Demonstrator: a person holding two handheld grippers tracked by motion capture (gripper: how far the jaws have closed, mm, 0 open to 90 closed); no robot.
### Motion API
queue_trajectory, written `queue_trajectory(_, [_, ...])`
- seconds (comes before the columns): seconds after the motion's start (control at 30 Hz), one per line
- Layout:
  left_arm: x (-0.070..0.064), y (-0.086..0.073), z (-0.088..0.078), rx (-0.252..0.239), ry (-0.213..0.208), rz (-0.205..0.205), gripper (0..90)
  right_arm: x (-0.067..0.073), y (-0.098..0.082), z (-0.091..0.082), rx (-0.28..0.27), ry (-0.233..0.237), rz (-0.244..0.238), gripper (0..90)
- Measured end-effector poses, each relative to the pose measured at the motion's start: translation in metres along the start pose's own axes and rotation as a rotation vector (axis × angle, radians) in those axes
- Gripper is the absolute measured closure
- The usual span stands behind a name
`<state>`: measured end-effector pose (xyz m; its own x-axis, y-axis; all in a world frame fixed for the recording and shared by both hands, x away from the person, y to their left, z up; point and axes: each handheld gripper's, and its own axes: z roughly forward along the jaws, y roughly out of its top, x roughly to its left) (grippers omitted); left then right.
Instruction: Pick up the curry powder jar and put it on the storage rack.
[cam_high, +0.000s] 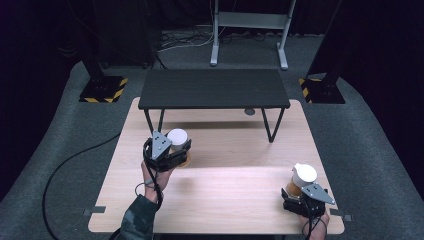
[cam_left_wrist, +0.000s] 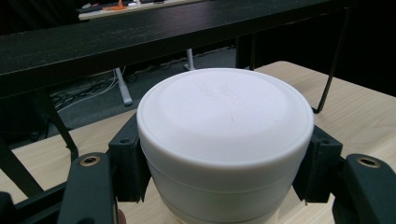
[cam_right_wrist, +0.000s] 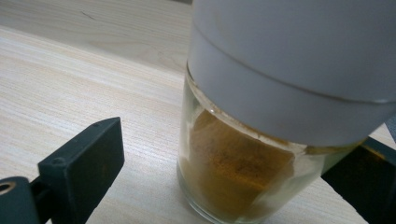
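Left tool (cam_left_wrist: 219, 186) pinching upright white-lidded jar (cam_left_wrist: 224, 140), right tool (cam_right_wrist: 224, 186) spread beside upright spice jar (cam_right_wrist: 233, 177).

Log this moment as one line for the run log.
left gripper: shut on left jar | right gripper: fingers open around right jar, brown powder inside | both jars on wooden table

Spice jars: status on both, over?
Left hand-held gripper shut on left jar. Right hand-held gripper open around right jar. Black shelf ahead, path clear.
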<state>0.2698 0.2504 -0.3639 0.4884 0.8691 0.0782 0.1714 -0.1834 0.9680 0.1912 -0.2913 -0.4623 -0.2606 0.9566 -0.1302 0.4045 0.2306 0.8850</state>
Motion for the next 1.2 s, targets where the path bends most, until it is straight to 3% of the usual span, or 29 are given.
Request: queue_trajectory(1.2, [0.011,0.029,0.019,-0.004,-0.038,0.019,33.7,-0.001,-0.001,-0.001,-0.006,0.001,0.005,2.1])
